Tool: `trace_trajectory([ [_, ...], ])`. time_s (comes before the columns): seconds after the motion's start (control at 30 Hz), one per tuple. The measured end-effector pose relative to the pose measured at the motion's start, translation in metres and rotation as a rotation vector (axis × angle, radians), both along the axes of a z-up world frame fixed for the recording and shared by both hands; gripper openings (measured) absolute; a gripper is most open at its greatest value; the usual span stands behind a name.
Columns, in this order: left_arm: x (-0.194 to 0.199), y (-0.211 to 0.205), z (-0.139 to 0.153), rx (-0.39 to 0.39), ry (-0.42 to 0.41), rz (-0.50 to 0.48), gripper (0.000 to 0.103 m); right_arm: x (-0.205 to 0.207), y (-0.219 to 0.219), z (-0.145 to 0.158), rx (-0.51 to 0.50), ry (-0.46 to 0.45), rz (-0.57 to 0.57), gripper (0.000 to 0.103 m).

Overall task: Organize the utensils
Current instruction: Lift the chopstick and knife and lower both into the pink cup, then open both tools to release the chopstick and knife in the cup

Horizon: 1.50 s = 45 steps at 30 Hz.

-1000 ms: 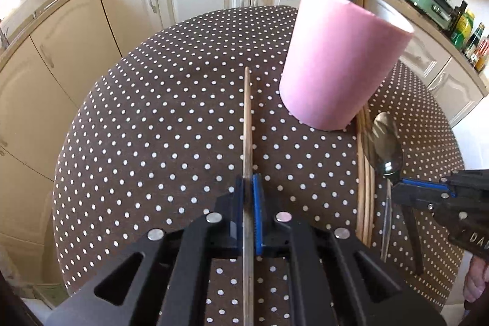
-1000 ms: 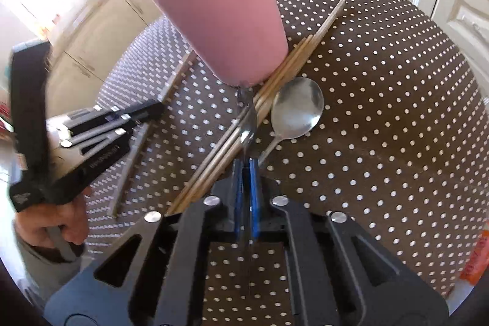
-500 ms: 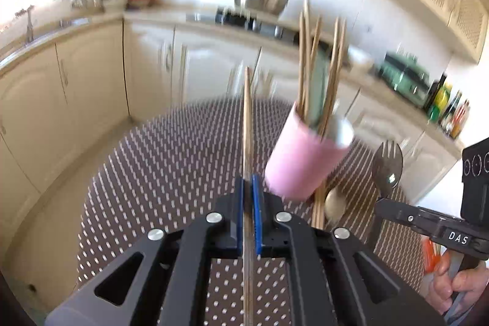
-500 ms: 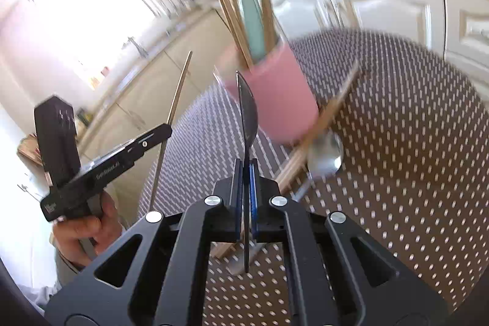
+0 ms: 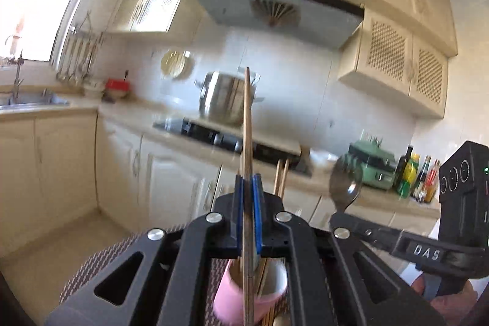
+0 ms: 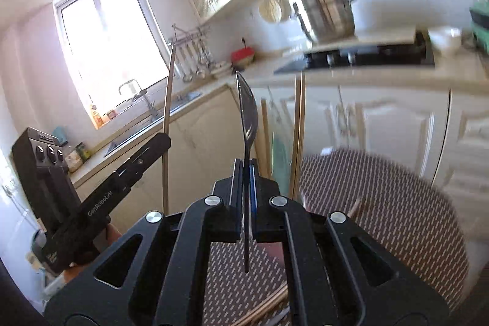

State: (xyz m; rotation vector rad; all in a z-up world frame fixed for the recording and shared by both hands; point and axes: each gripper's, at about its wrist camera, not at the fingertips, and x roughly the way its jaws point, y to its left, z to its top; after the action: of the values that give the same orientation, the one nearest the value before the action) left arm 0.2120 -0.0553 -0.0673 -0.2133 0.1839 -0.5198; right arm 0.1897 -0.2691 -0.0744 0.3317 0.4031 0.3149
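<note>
Above the pink cup, the left gripper grasps one chopstick; the right gripper grasps one spoon.

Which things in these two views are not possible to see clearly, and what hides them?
- Pink cup, left wrist view: mostly covered by the left gripper body, so its contents are unclear.
- Utensils left on the table, right wrist view: only chopstick ends show under the right gripper; the count is uncertain.
- Spoon, right wrist view: seen edge-on.
- Spotted tablecloth, right wrist view: motion blurred.
</note>
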Motion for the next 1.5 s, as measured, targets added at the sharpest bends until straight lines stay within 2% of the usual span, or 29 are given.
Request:
trace_trajectory([
  [0.17,0.018,-0.026,0.015,-0.025,-0.108,0.002,0.005,0.022,-0.001,0.015,-0.053,-0.053,-0.021,0.004],
  [0.3,0.032,-0.041,0.007,-0.033,-0.139,0.013,0.006,0.037,-0.005,0.013,-0.078,-0.063,-0.034,0.004],
  [0.67,0.061,-0.054,-0.046,-0.029,-0.069,0.006,0.006,0.052,-0.008,-0.024,-0.089,0.004,-0.018,0.005],
  [0.8,0.060,-0.056,-0.054,0.008,-0.062,-0.003,0.006,0.051,-0.006,-0.031,-0.090,0.028,-0.007,0.005],
  [0.83,0.058,-0.054,-0.055,0.016,-0.061,-0.003,0.009,0.051,-0.006,-0.031,-0.090,0.042,0.002,0.005],
  [0.87,0.055,-0.053,-0.055,0.025,-0.060,-0.004,0.029,0.050,-0.005,-0.031,-0.094,0.047,-0.001,0.005],
  [0.9,0.051,-0.051,-0.055,0.029,-0.061,-0.001,0.040,0.047,-0.006,-0.031,-0.096,0.049,-0.012,0.008],
  [0.97,0.045,-0.037,-0.052,0.004,-0.042,0.053,0.065,0.042,-0.015,-0.030,-0.062,0.052,-0.053,0.036],
  [1.0,0.045,-0.028,-0.050,-0.010,-0.015,0.063,0.071,0.038,-0.022,-0.029,-0.028,0.044,-0.071,0.084],
  [1.03,0.044,-0.022,-0.047,-0.012,0.006,0.070,0.089,0.030,-0.030,-0.028,0.013,0.019,-0.091,0.097],
  [1.07,0.041,-0.018,-0.045,-0.007,0.010,0.082,0.092,0.027,-0.034,-0.027,0.022,0.019,-0.114,0.097],
  [1.13,0.030,-0.013,-0.038,0.050,0.008,0.113,0.099,0.021,-0.041,-0.025,0.051,0.028,-0.144,0.097],
  [1.23,0.016,-0.012,-0.028,0.143,0.026,0.145,0.099,0.012,-0.043,-0.024,0.066,0.037,-0.167,0.097],
  [1.3,0.009,-0.010,-0.023,0.178,0.049,0.170,0.099,0.008,-0.042,-0.024,0.064,0.057,-0.185,0.097],
  [1.5,-0.010,-0.002,-0.014,0.242,0.121,0.209,0.099,-0.011,-0.037,-0.025,0.061,0.089,-0.201,0.097],
])
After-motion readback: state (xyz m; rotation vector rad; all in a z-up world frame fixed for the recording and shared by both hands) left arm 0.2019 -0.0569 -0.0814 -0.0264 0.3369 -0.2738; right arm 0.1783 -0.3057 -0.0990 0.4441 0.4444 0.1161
